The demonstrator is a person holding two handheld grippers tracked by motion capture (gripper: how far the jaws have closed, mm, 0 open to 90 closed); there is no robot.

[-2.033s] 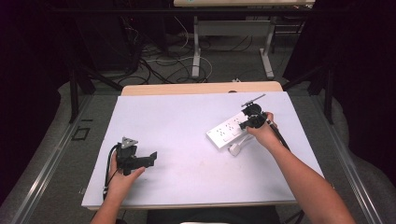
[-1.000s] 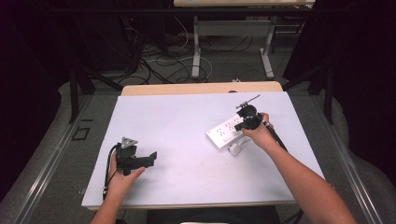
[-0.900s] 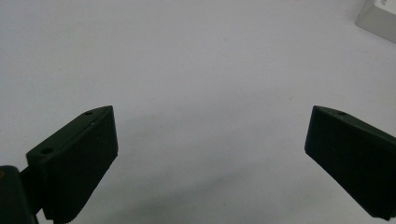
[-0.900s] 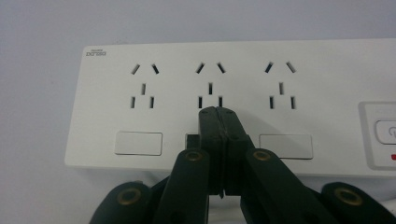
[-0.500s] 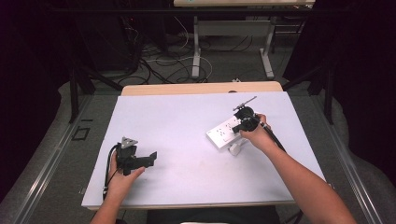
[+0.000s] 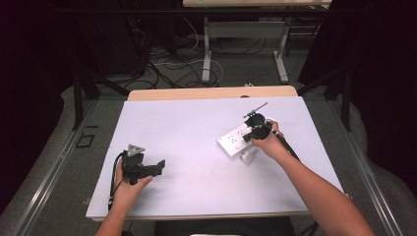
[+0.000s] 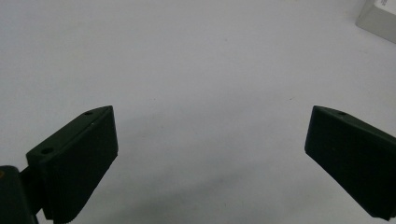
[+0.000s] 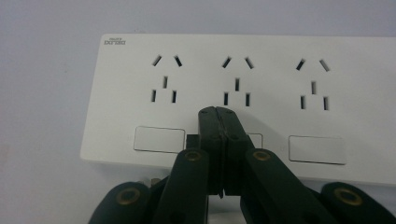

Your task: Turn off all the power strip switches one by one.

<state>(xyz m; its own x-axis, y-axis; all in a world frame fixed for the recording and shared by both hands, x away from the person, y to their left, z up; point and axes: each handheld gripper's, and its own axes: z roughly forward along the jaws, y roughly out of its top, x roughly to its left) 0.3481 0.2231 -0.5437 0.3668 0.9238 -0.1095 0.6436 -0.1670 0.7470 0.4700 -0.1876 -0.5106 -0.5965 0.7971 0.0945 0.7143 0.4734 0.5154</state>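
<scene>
A white power strip (image 8: 243, 98) with three sockets and three rocker switches lies on the white table; in the high view the strip (image 6: 232, 142) sits right of centre. My right gripper (image 8: 218, 114) is shut with nothing between its jaws. Its tips point down at the strip and cover the middle switch, and whether they press it I cannot tell. From above, the right gripper (image 6: 249, 137) sits over the strip's near side. My left gripper (image 7: 210, 154) is open and empty, low over bare table at the front left (image 6: 160, 166).
A small white plug-like piece (image 6: 248, 156) lies just in front of the strip by my right hand. The table (image 6: 196, 123) has a wooden far edge. Desk legs and cables stand on the floor beyond it.
My right gripper has edged slightly left along the power strip. The left gripper has stayed where it was, still open.
</scene>
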